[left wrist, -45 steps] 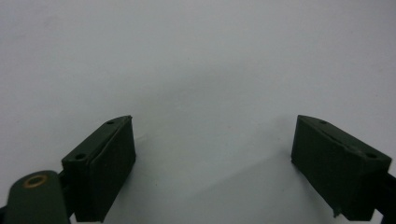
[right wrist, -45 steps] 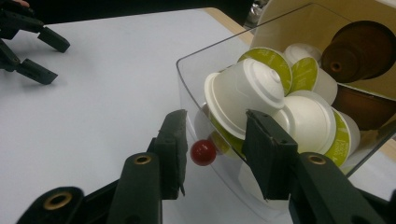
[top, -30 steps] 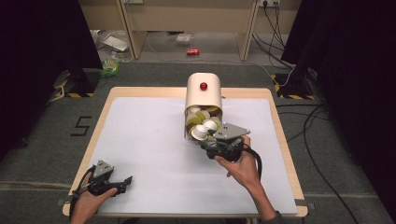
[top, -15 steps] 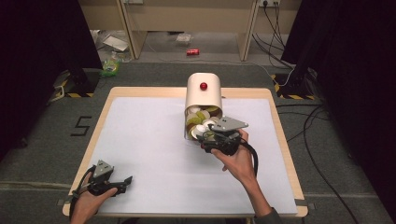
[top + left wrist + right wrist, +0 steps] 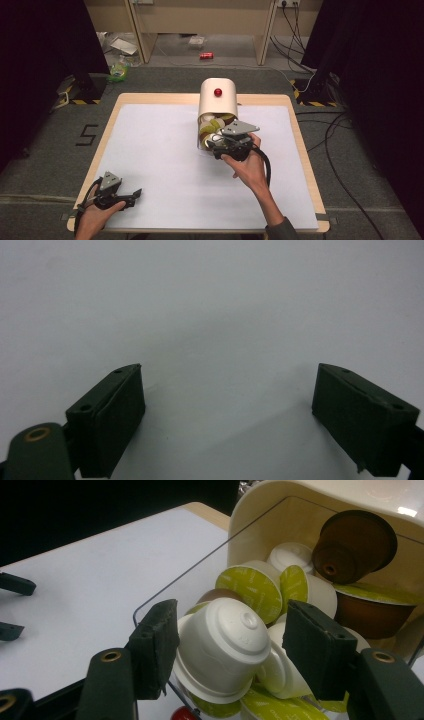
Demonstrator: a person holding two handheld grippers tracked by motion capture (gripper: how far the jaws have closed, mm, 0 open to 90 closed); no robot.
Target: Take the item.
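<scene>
Right claw (image 5: 227, 645) stands spread at the mouth of the cream container (image 5: 217, 102), a white capsule (image 5: 222, 647) between its jaws, left jaw touching. That capsule lies tilted, domed bottom toward the claw, atop other capsules. Left claw (image 5: 227, 415) rests spread on the white surface (image 5: 160, 150), well apart from the container.

There was one worktop (image 5: 150, 150) with one white sheet on it. One cream capsule holder (image 5: 217, 102) lay on its side, with one red knob (image 5: 218, 92). Inside it I could count two brown capsules (image 5: 354, 545), at least three white capsules (image 5: 225, 645) and some green-lidded capsules (image 5: 250, 586), too piled up to count. There were two grippers: the left gripper (image 5: 131, 196) and the right gripper (image 5: 212, 146).
</scene>
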